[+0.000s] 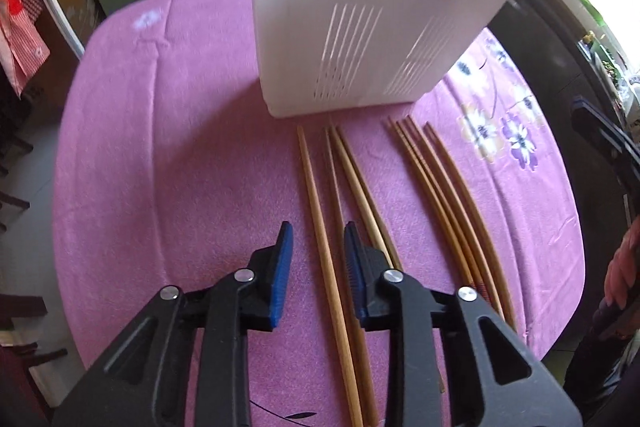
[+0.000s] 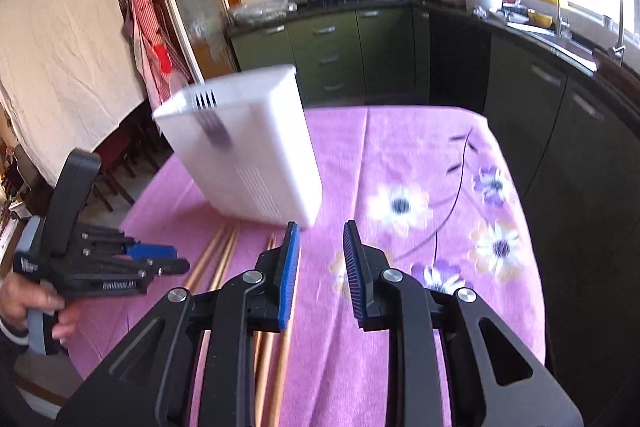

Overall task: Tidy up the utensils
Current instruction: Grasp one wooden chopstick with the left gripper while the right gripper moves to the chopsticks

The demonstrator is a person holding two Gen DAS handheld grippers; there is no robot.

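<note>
A white slotted utensil holder stands on the pink tablecloth; a dark utensil shows dimly through its wall. Several wooden chopsticks lie in front of it, with a second bundle to the right. My left gripper is open, its fingers either side of one chopstick, low over the cloth. My right gripper is open and empty above the cloth, right of the chopsticks. The holder stands ahead of it to the left. The left gripper shows from the side in the right wrist view.
The flowered part of the cloth lies to the right. Green kitchen cabinets and a counter with a sink run behind and right of the table. Chairs stand at the left. A person's hand holds the left gripper.
</note>
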